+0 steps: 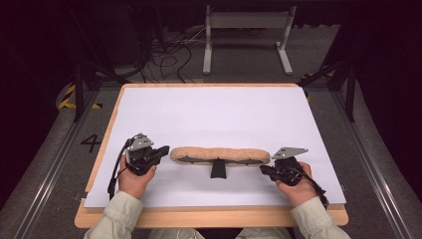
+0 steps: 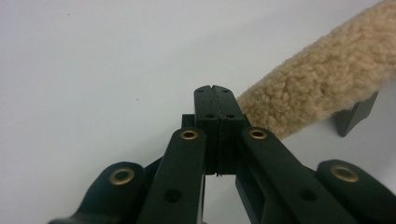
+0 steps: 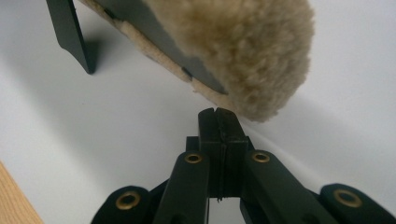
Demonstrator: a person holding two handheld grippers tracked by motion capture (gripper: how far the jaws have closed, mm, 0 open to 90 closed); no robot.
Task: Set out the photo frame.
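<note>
A long tan fleece pad (image 1: 220, 155) on a black frame with a short black stem (image 1: 218, 169) lies across the white sheet (image 1: 214, 114). My left gripper (image 1: 165, 149) sits just off the pad's left end, shut with nothing between its pads. In the left gripper view the closed tips (image 2: 214, 91) point past the fleece (image 2: 322, 79), which lies to their right. My right gripper (image 1: 263, 169) rests near the pad's right end, also shut and empty. In the right gripper view the closed tips (image 3: 217, 113) stand just short of the rounded fleece end (image 3: 252, 51).
The sheet covers a wooden table (image 1: 209, 217) whose front edge runs near the person's sleeves. A white metal stand (image 1: 246, 35) and cables (image 1: 169, 55) lie on the floor beyond the far edge.
</note>
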